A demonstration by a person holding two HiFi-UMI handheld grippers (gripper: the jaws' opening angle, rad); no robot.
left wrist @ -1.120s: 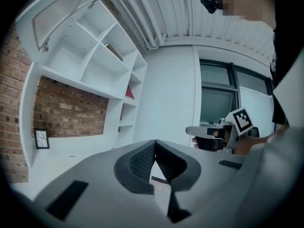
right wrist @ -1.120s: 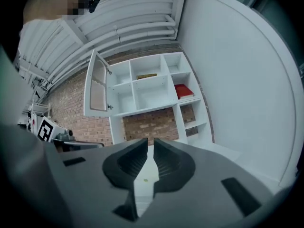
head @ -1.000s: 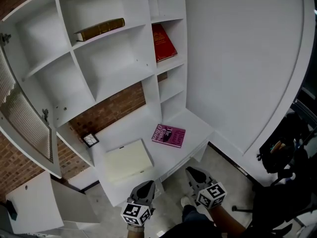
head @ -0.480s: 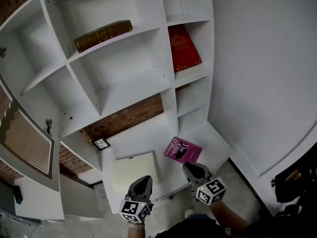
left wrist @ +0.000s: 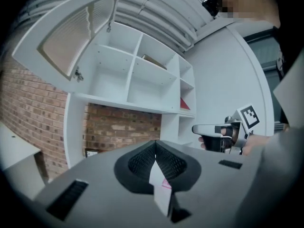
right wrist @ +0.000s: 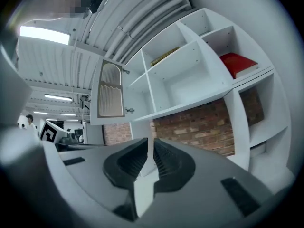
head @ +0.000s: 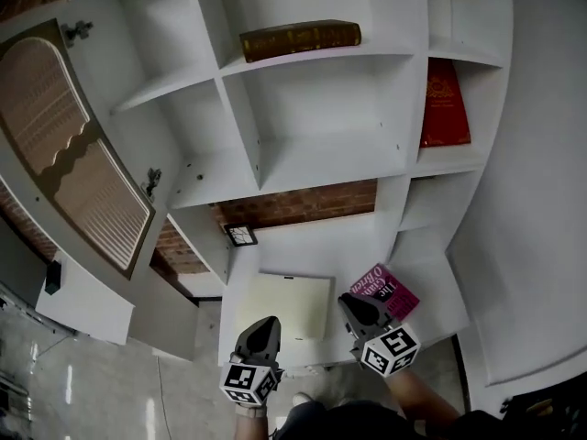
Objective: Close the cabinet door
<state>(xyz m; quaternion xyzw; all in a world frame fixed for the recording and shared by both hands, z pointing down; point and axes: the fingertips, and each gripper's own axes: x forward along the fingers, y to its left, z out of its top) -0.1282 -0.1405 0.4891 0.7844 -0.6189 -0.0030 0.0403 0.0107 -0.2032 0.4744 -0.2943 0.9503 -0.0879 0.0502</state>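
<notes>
Bright, even indoor light; long white fluorescent ceiling strip [right wrist: 45,34] at 10 o'clock in right gripper view. Glare streaks on glossy grey floor [head: 55,383], head view 8 o'clock. Both gripper views fisheye, corners vignetted black, close foreground soft

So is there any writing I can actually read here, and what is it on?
"The": on the cover of the magenta book; the rest of its title is unreadable.
Red book: gold print, too small to read.
Brown book: spine print too blurred to read.
Marker cubes: square patterns, no words.
</notes>
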